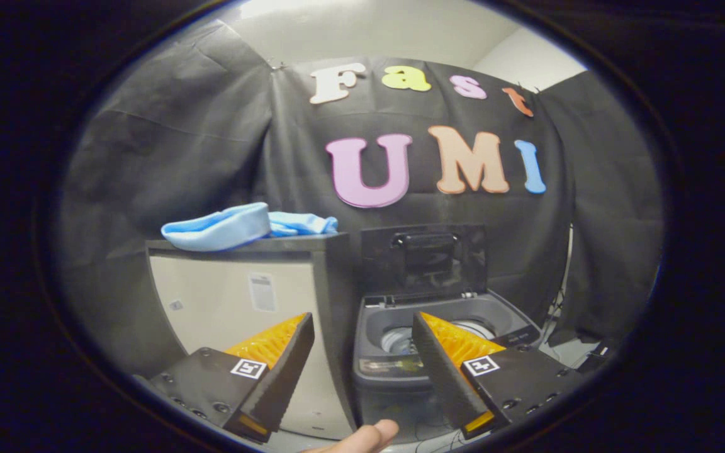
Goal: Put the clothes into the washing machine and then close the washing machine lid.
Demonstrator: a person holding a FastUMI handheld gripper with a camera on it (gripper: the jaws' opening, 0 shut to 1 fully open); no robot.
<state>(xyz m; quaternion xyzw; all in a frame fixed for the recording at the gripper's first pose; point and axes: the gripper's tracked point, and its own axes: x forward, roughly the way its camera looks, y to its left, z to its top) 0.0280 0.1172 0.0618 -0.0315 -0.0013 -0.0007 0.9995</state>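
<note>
Gripper (362,352) wide open, holding nothing. Washer (444,327) beyond the fingers, lid (424,258) raised. Blue clothes (243,225) lie on the cabinet (236,296) beside it.

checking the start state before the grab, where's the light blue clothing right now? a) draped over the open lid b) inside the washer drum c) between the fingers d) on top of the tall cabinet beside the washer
d: the light blue clothing lies on top of the tall cabinet beside the washing machine, whose lid stands open, and the gripper fingers are apart and hold nothing.
</note>
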